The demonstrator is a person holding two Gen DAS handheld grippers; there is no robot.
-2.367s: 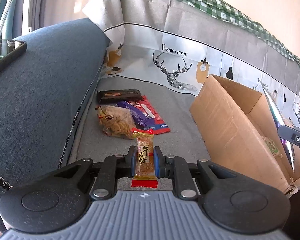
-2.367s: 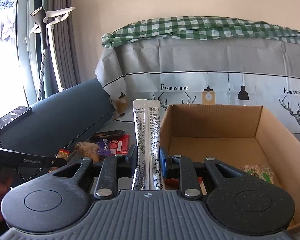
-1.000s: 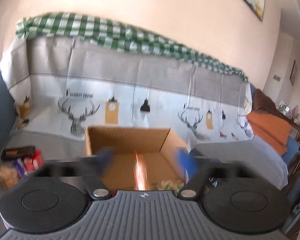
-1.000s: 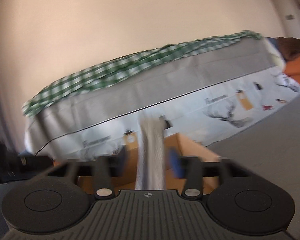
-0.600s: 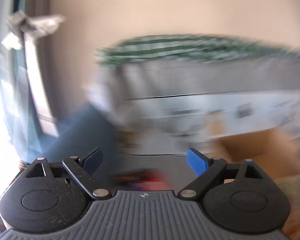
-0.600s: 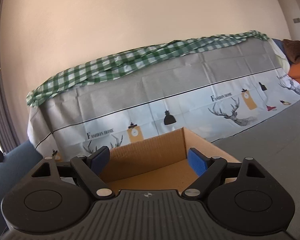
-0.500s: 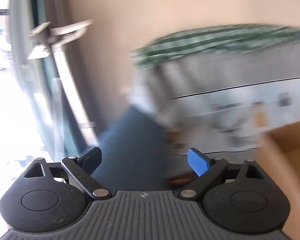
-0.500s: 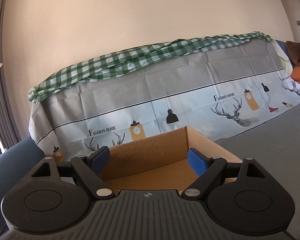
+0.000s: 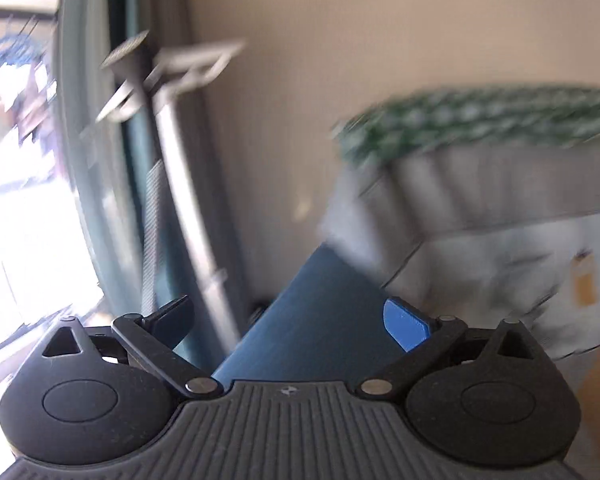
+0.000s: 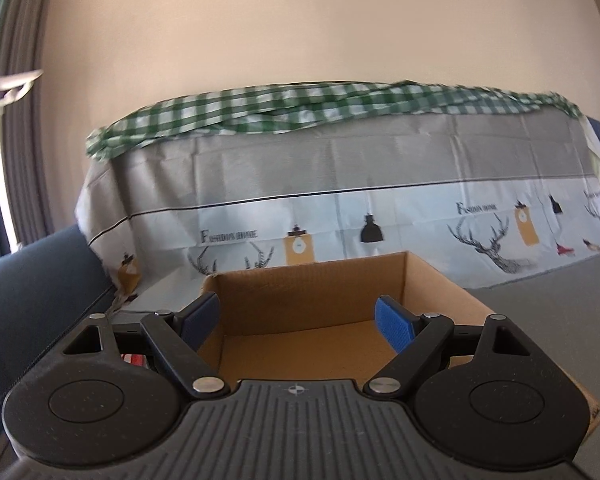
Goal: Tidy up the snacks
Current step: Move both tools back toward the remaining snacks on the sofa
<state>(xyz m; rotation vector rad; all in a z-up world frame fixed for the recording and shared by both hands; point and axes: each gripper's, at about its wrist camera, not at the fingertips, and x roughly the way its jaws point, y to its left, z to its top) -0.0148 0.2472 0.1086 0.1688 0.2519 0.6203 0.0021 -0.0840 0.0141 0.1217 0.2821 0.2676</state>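
My right gripper [image 10: 298,320] is open and empty, held just in front of and above the open cardboard box [image 10: 312,280]; the part of the box floor that shows is bare. A bit of red snack wrapper [image 10: 134,359] shows on the seat left of the box, mostly hidden by the gripper. My left gripper [image 9: 290,324] is open and empty, pointing at the dark blue sofa arm [image 9: 320,320] and the window; that view is blurred. No snack shows in it.
A grey sofa cover with deer prints [image 10: 380,216] and a green checked cloth [image 10: 300,112] hang over the backrest behind the box. The blue sofa arm [image 10: 32,300] is at the left. A window, curtain and pole [image 9: 172,184] stand left of the sofa.
Both grippers opened and let go of their snack packs over the box. The left gripper has swung left, away from the box toward the sofa arm and window. The right has turned slightly left.
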